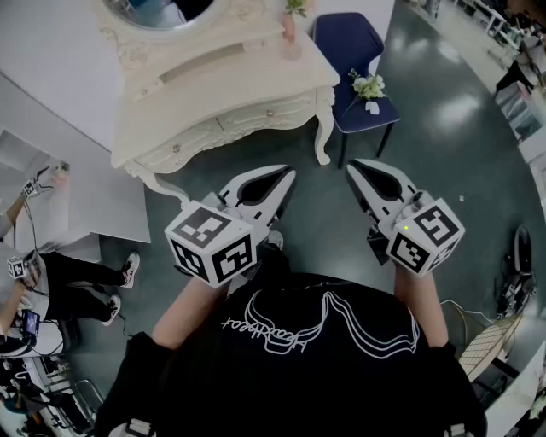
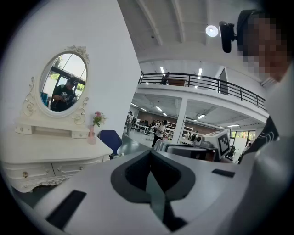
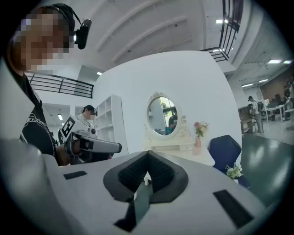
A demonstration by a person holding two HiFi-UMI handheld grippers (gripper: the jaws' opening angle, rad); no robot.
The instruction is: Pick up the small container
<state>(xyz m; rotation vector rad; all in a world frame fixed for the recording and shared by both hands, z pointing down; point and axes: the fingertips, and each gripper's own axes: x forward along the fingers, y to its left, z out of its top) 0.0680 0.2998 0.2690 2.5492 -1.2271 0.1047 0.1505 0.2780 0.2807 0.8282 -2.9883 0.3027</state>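
A cream dressing table [image 1: 222, 85] with an oval mirror [image 2: 64, 82] stands ahead of me. On its right end is a small pink vase [image 1: 290, 26] with flowers, also in the left gripper view as the vase [image 2: 92, 137] and in the right gripper view as the vase [image 3: 197, 146]. I cannot make out any other small container. My left gripper [image 1: 281, 179] and right gripper [image 1: 357, 167] hover side by side over the dark floor, short of the table. Both have their jaws together with nothing between them.
A blue chair [image 1: 350, 38] stands to the right of the table, with a bunch of white flowers [image 1: 368, 85] on its seat. A seated person [image 1: 68, 290] is at the left by a white desk [image 1: 51, 205]. People stand far off in the hall [image 2: 158, 131].
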